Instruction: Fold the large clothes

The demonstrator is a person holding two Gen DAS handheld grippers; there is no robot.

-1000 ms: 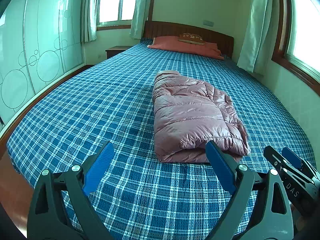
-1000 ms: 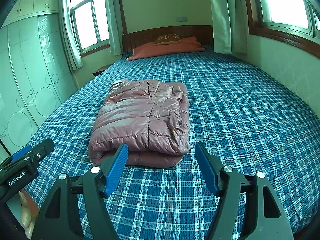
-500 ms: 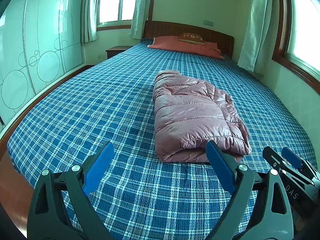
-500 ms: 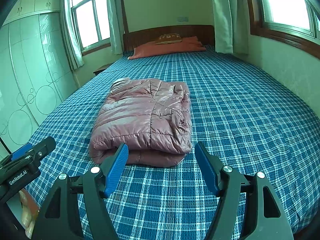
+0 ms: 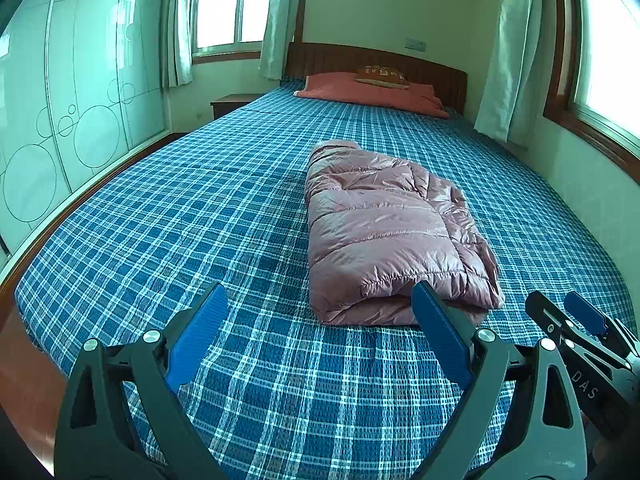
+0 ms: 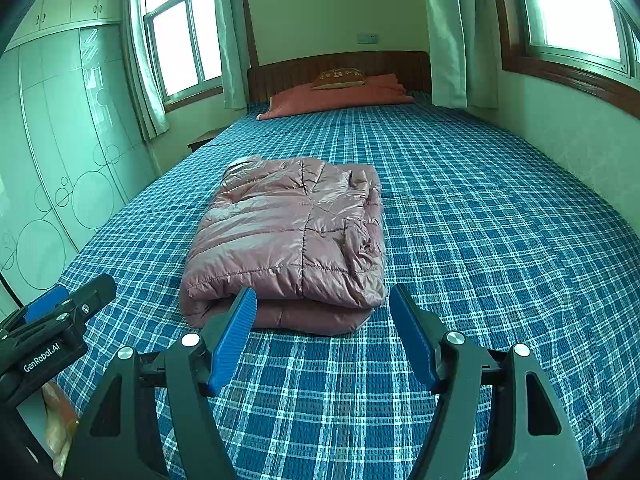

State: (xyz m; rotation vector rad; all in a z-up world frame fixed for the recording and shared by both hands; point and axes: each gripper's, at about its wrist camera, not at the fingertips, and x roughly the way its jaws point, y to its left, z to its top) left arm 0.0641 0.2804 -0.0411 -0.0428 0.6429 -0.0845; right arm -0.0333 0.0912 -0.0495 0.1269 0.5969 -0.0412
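The bed (image 5: 168, 216) fills both views, spread with a blue plaid cover, its wooden headboard (image 6: 340, 66) at twelve o'clock. On it lies the pink puffer jacket (image 5: 384, 232), your task's garment, at about one o'clock from the left wrist camera and about eleven o'clock from the right. It is already doubled into a compact rectangular bundle, the upper layer lying flat over the lower and the near end showing a rounded fold. Judging by that shape, the folding looks finished or nearly so; at most a last tidy of the slightly bunched right edge seems left. At the head of the bed an orange pillow (image 6: 336, 98) carries a small brown cushion (image 6: 338, 78); the pattern on the cushion is too small to read.

Your left gripper (image 5: 320, 332) has its fingers spread wide over the bare cover, grasping nothing. Your right gripper (image 6: 324, 332) is likewise released, fingers apart, with the jacket beyond them and untouched.

As for writing, "GenRobot.AI" reads on the left gripper's body at eight o'clock in the right view, and "DAS" on the right gripper's body at four o'clock in the left view.
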